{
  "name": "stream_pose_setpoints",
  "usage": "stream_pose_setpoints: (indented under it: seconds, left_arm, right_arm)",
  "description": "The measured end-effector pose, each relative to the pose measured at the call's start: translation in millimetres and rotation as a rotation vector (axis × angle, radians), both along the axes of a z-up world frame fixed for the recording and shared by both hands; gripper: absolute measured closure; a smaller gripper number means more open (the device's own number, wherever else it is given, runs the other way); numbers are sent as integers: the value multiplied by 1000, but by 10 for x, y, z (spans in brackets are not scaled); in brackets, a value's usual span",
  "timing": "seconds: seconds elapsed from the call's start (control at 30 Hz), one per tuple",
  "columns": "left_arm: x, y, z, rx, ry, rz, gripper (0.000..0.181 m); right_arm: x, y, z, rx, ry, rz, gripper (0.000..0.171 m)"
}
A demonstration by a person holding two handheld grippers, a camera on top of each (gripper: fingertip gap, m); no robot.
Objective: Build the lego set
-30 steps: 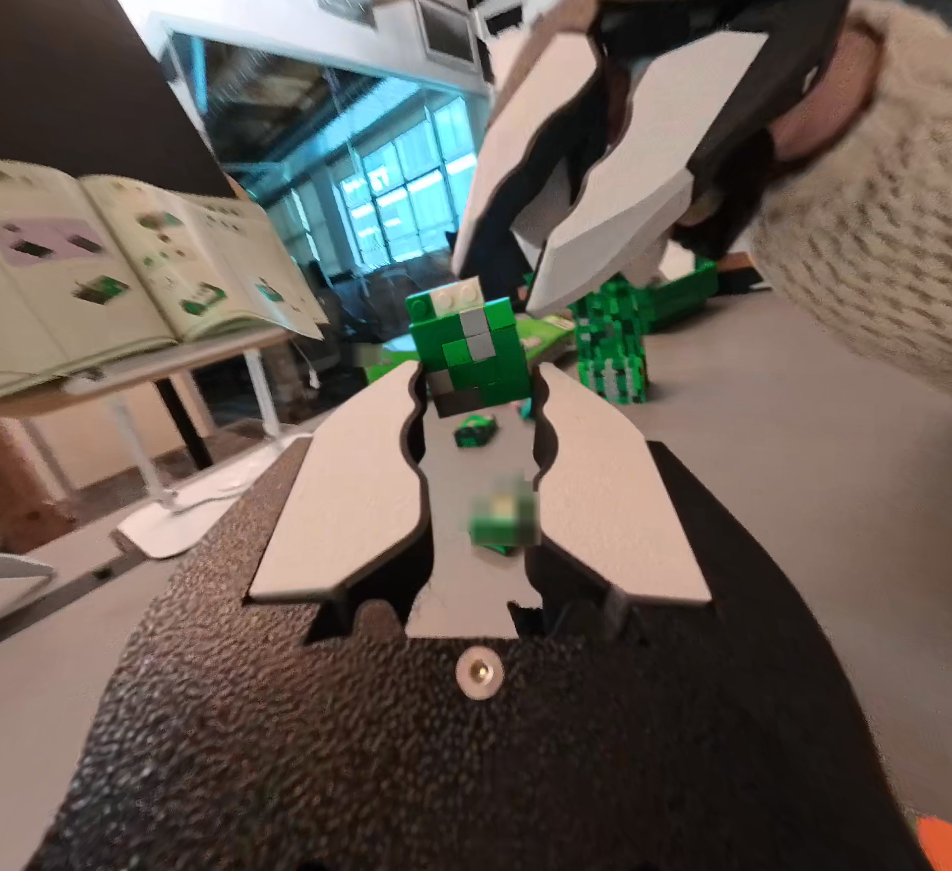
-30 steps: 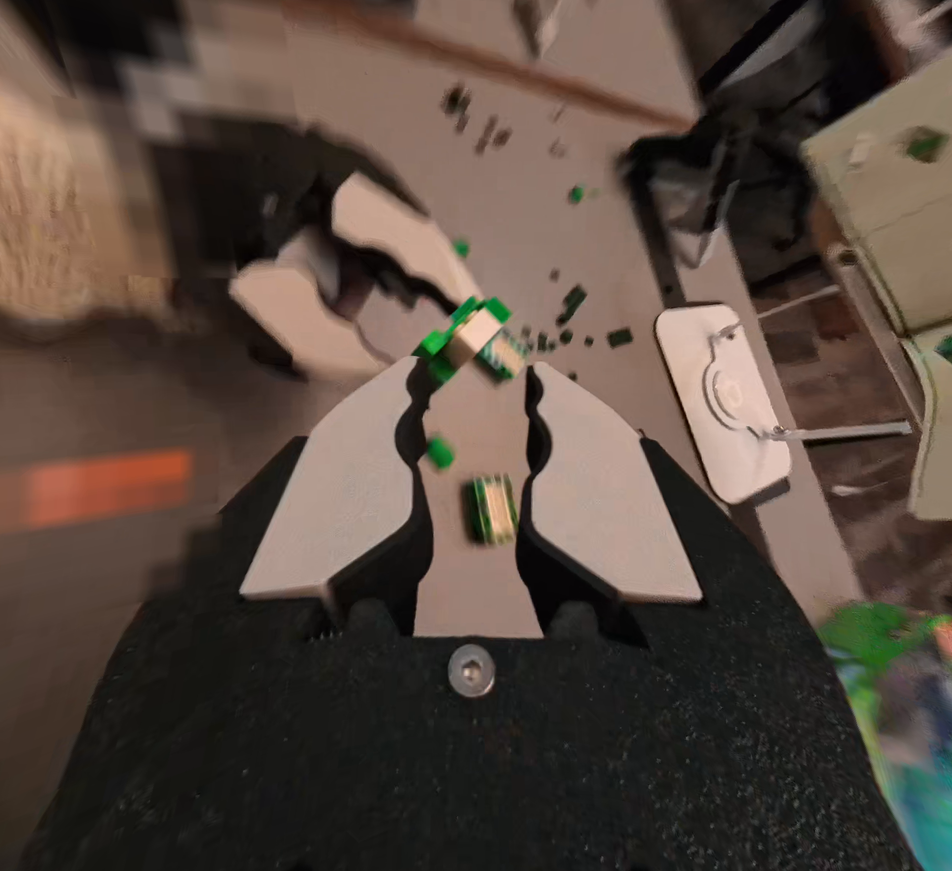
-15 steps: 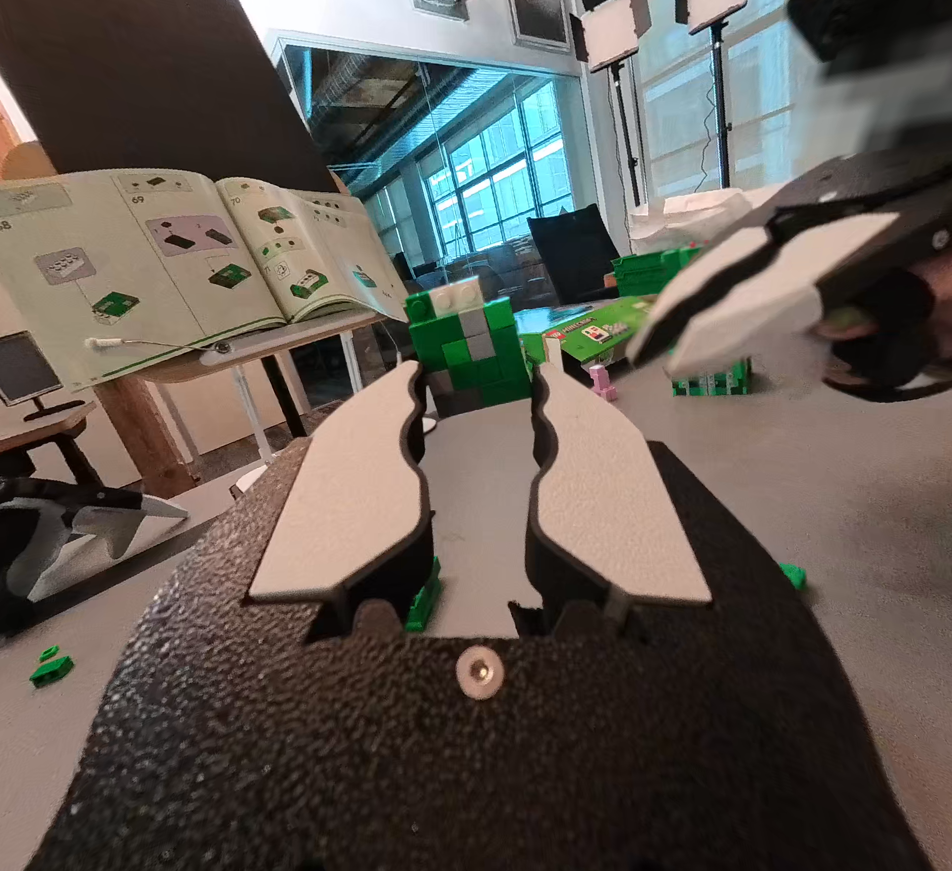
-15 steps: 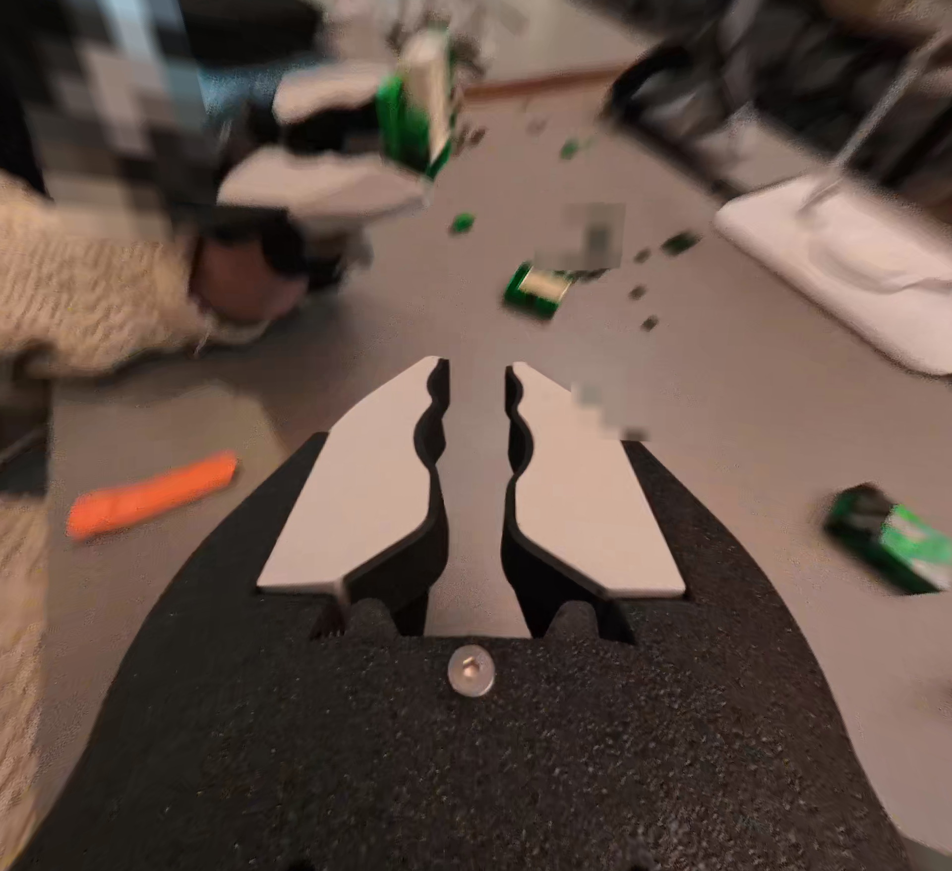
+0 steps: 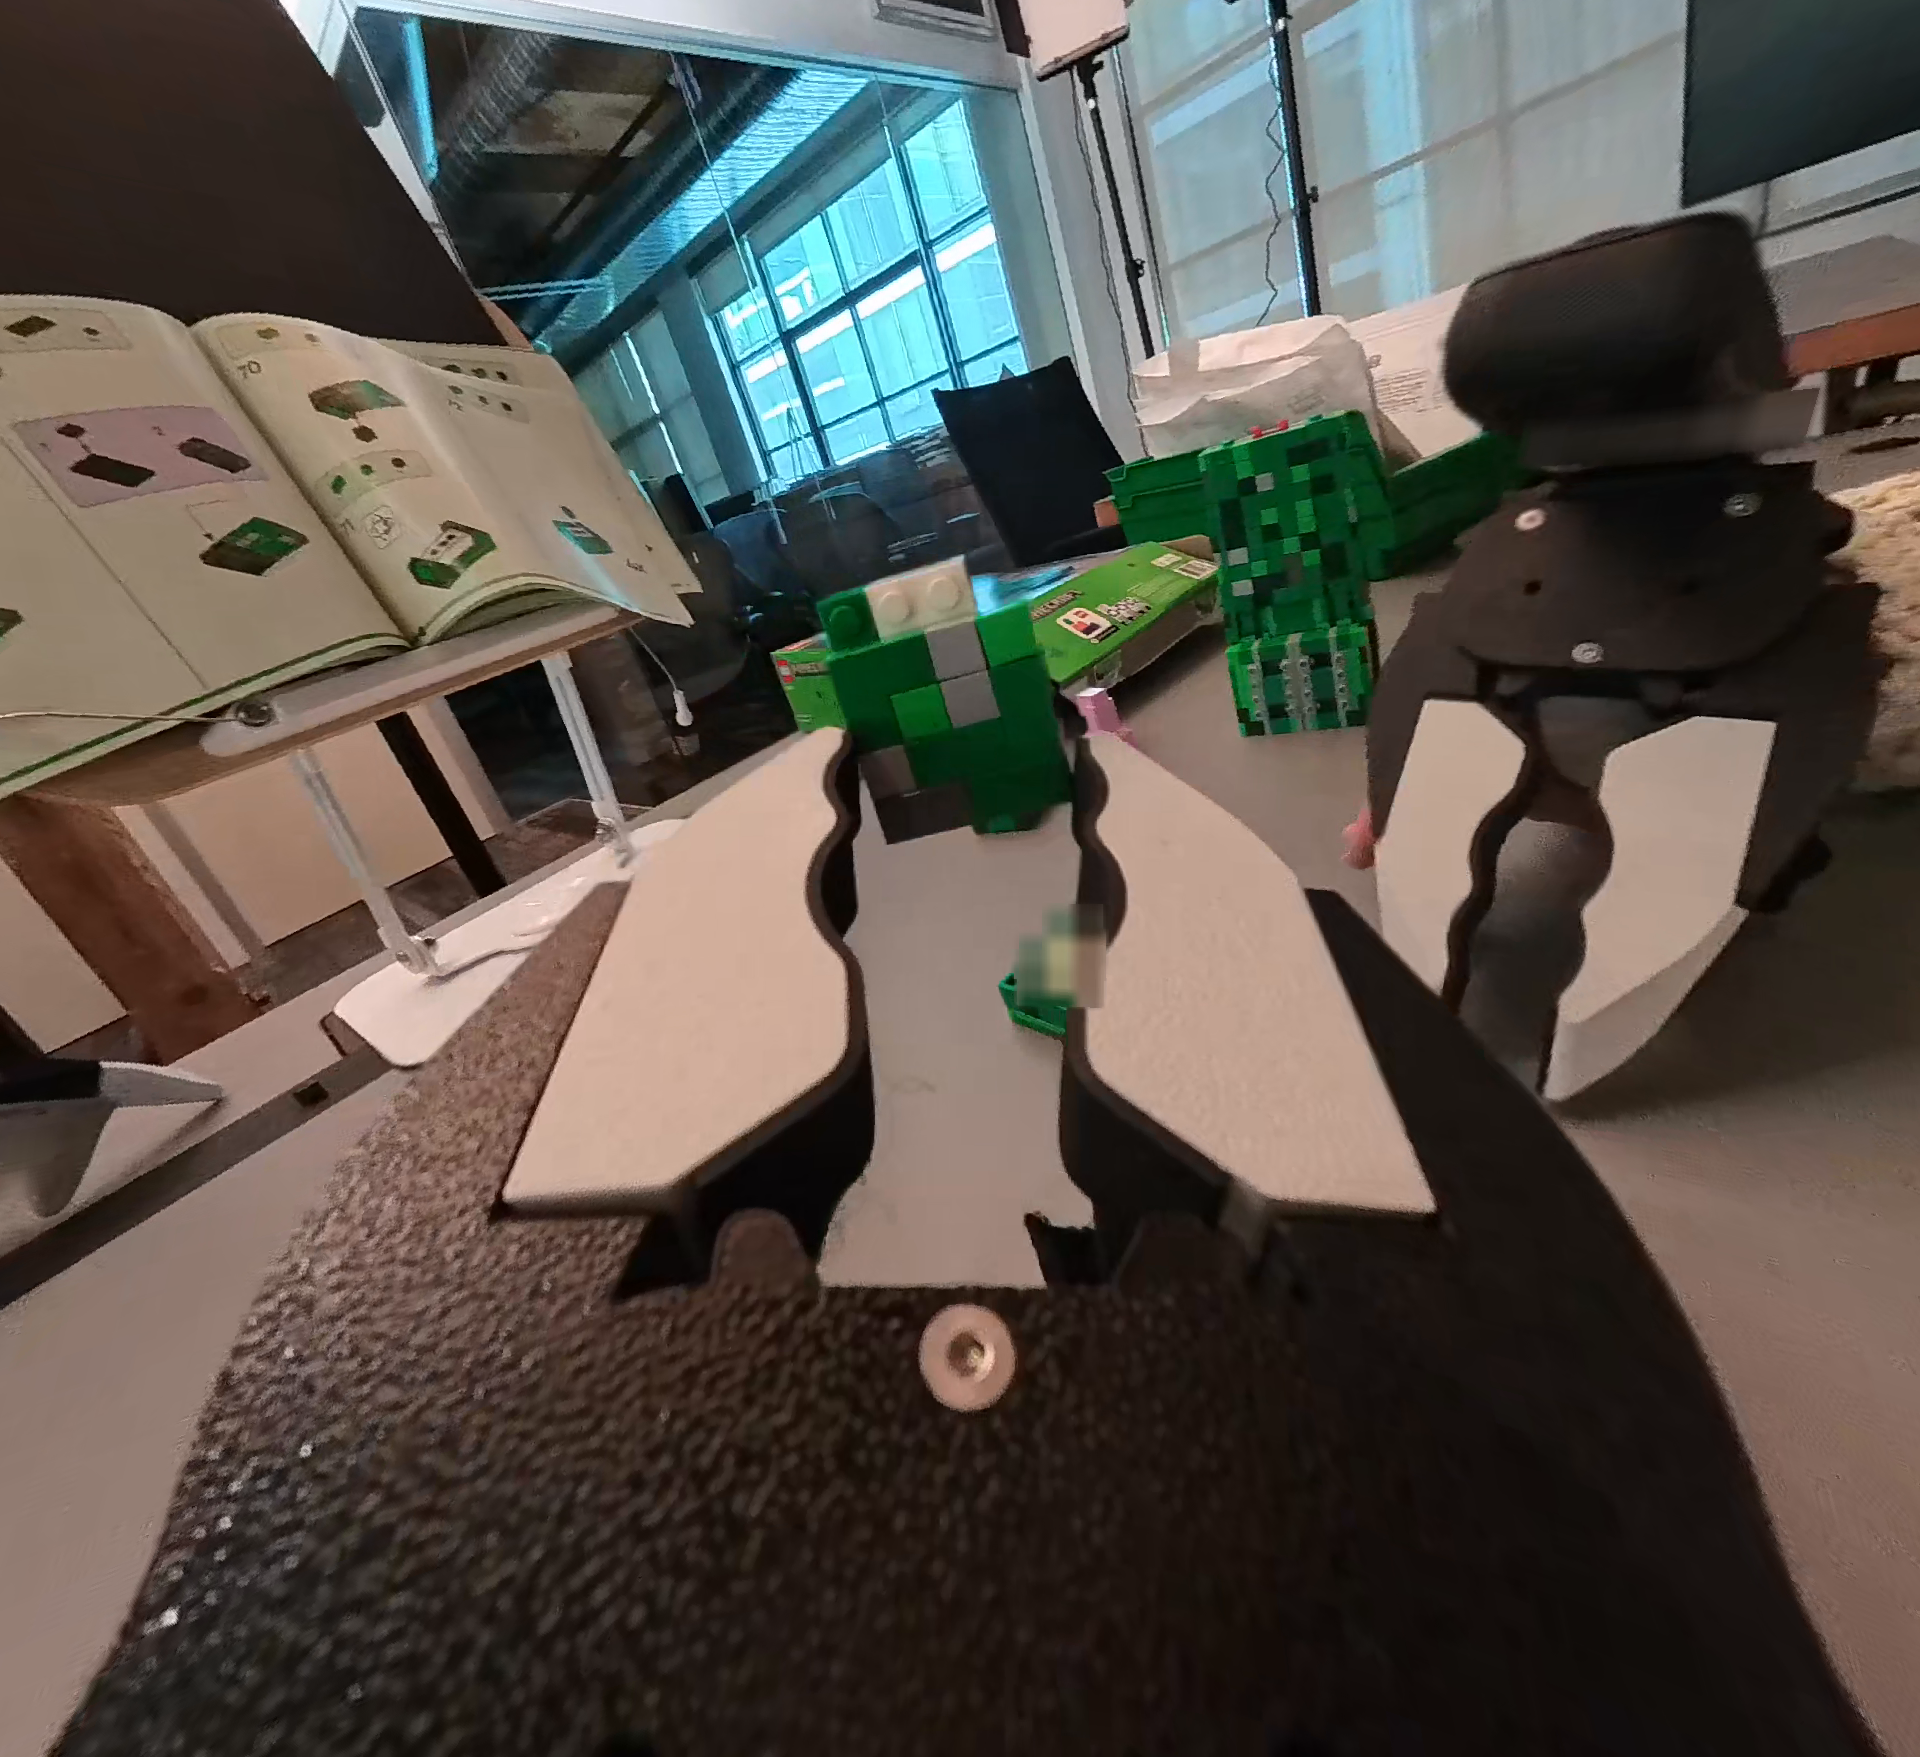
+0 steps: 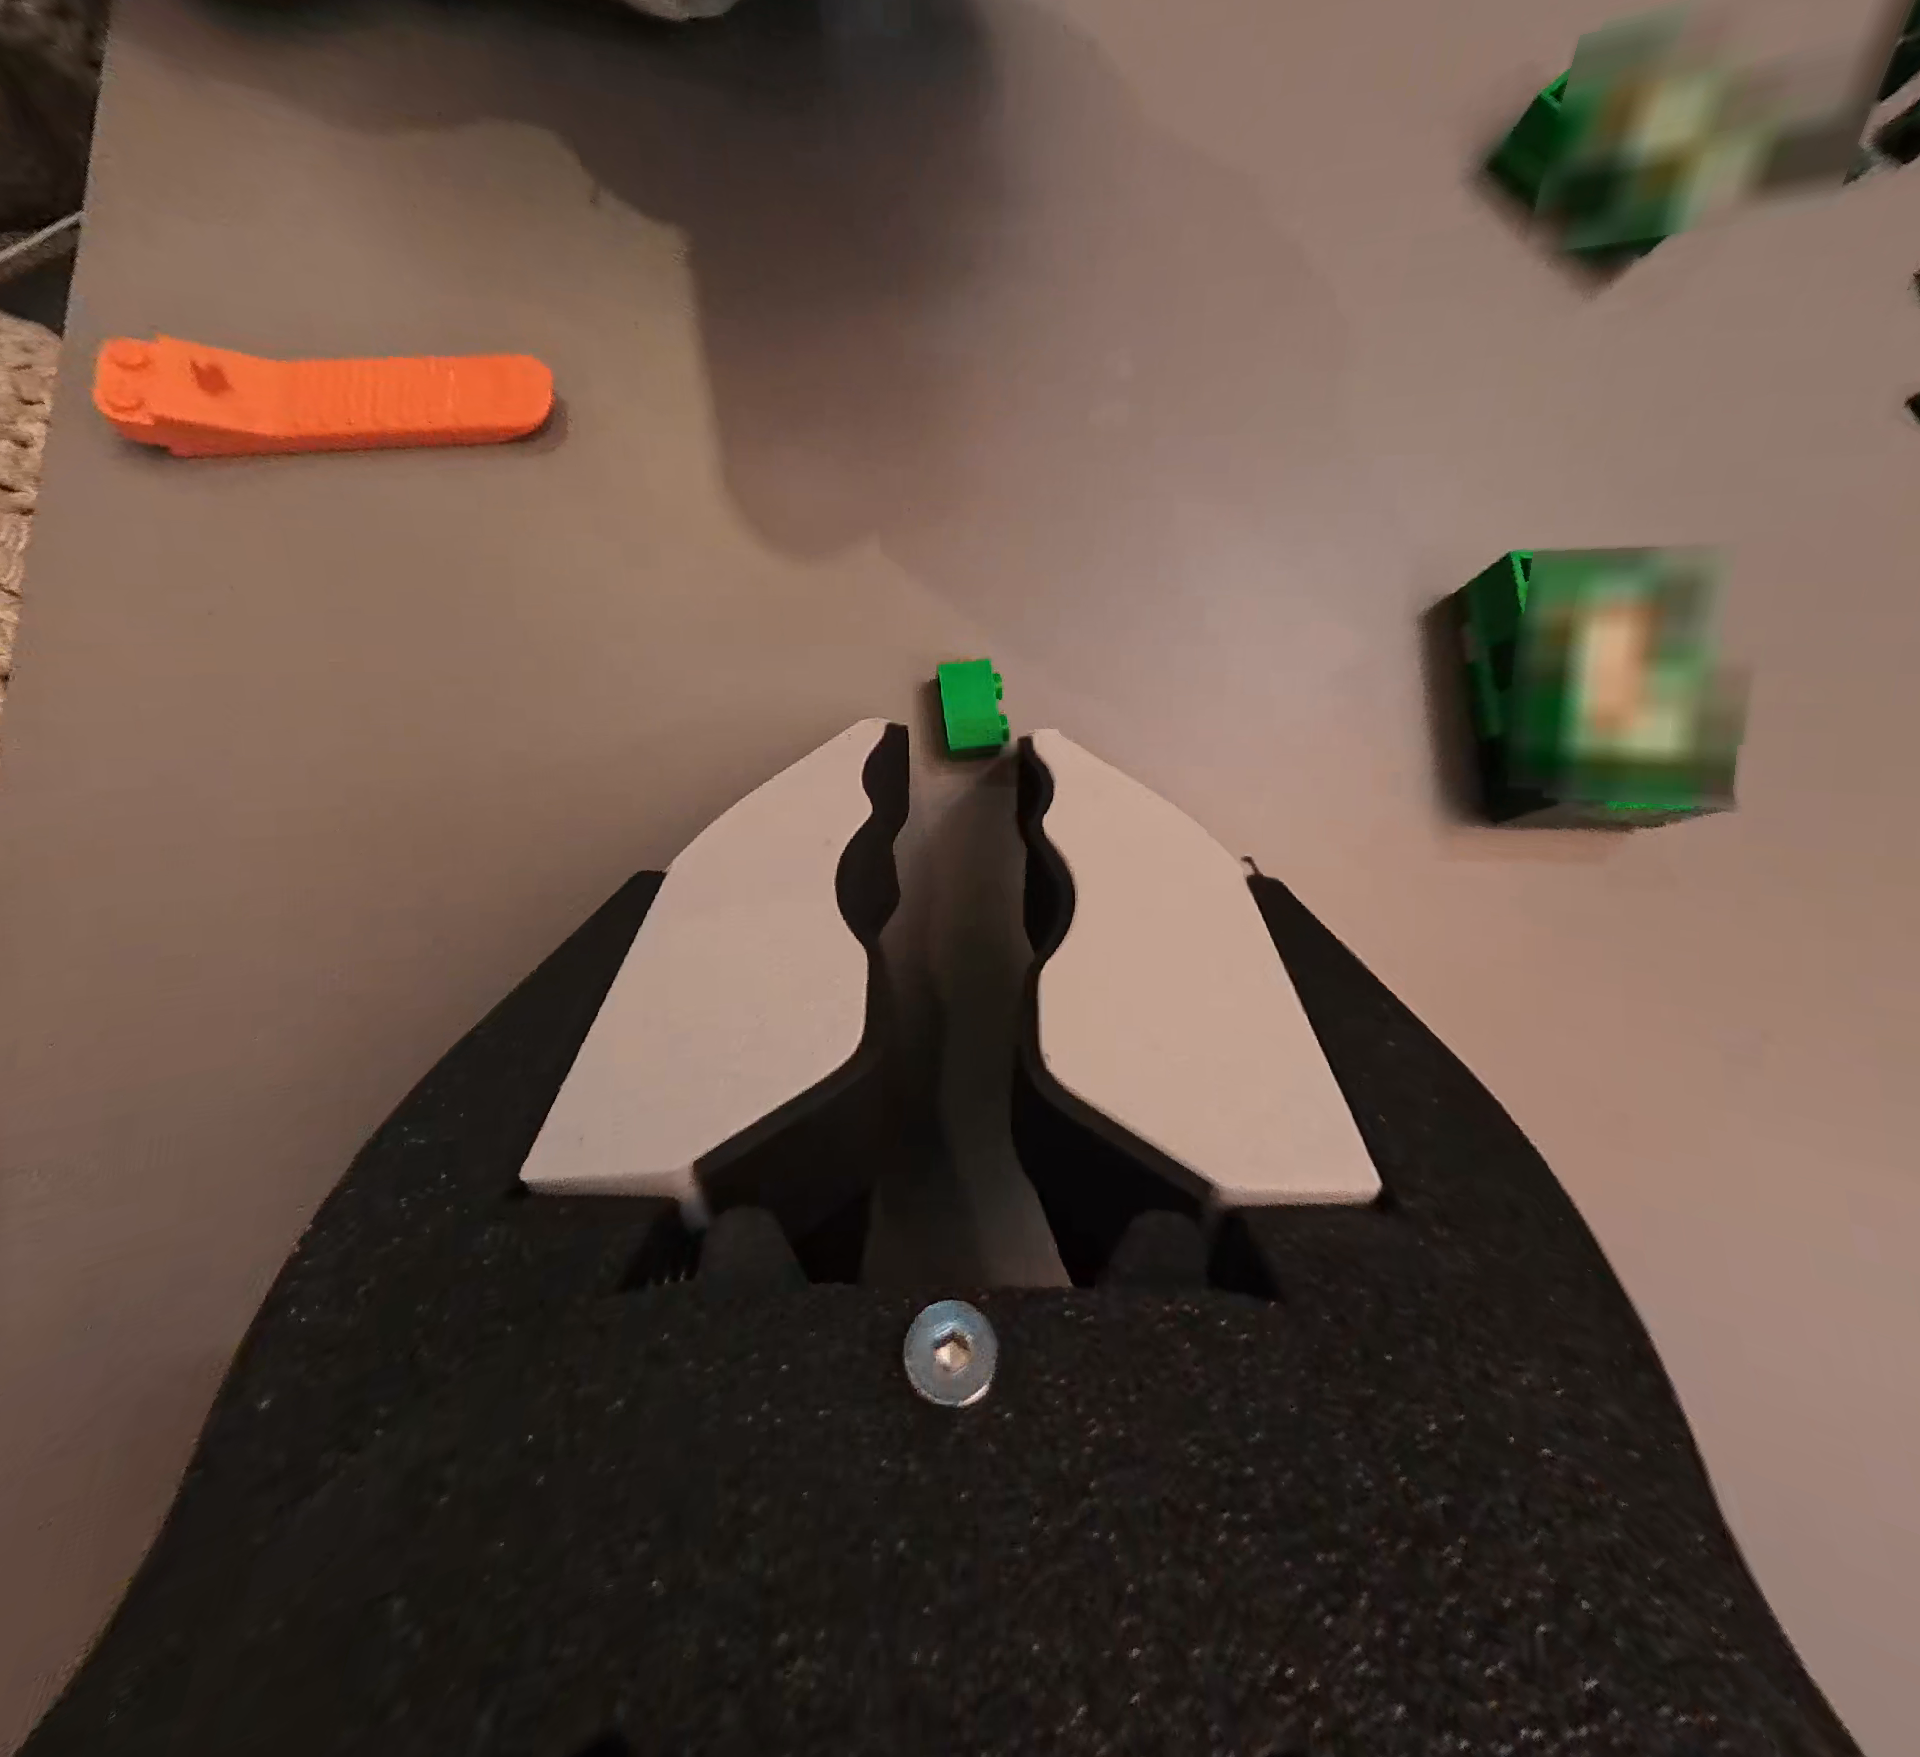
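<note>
My left gripper [image 5: 964,753] is shut on a green block assembly [image 5: 951,720] with grey and white bricks, held above the grey table [image 5: 1714,1240]. My right gripper [image 6: 958,743] points down at the table, its jaws a narrow gap apart and empty. A small green brick [image 6: 971,706] lies on the table just ahead of its fingertips, not touching them that I can see. The right gripper also shows in the left wrist view [image 5: 1507,1032], to the right of the held assembly.
An orange brick separator [image 6: 322,403] lies at the left. Two green built pieces [image 6: 1600,699] [image 6: 1662,138] sit at the right. An open instruction booklet [image 5: 312,512] rests on a stand. A green pixelated figure [image 5: 1299,585] and a green box [image 5: 1101,611] stand behind. About 15 cm separates my left fingertips from my right. The orange brick separator [image 6: 322,403] lies some 12 cm from my right tips, 20 cm from my left tips.
My right gripper has swung away from the held assembly and come down over the table to the small green brick. My left gripper still holds the assembly.
</note>
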State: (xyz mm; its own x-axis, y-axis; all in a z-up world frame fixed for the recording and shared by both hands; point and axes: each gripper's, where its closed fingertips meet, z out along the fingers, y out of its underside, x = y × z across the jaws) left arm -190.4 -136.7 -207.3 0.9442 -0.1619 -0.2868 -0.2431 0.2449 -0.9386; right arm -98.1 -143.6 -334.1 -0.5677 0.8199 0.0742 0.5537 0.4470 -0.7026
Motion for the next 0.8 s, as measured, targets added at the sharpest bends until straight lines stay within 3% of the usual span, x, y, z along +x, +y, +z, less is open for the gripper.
stream_pose_setpoints:
  seconds: [0.07, 0.33, 0.53, 0.63, 0.8]
  left_arm:
    - [40, 14, -35, -24, -4, -31, 143]
    - [314, 117, -441, -288, 80, -181, 143]
    - [388, 124, -524, -326, 133, -193, 143]
    - [324, 143, -538, -332, 152, -147, 143]
    - [272, 152, -540, -341, 128, -132, 143]
  right_arm:
    - [-12, -12, -8, -10, -22, 17, 160]
    - [-155, 110, 417, -31, 43, -28, 160]
    - [-184, 22, 886, -335, 172, -3, 161]
    - [-168, 150, 745, -264, 117, -47, 161]
    - [58, 386, 230, 47, -135, -26, 160]
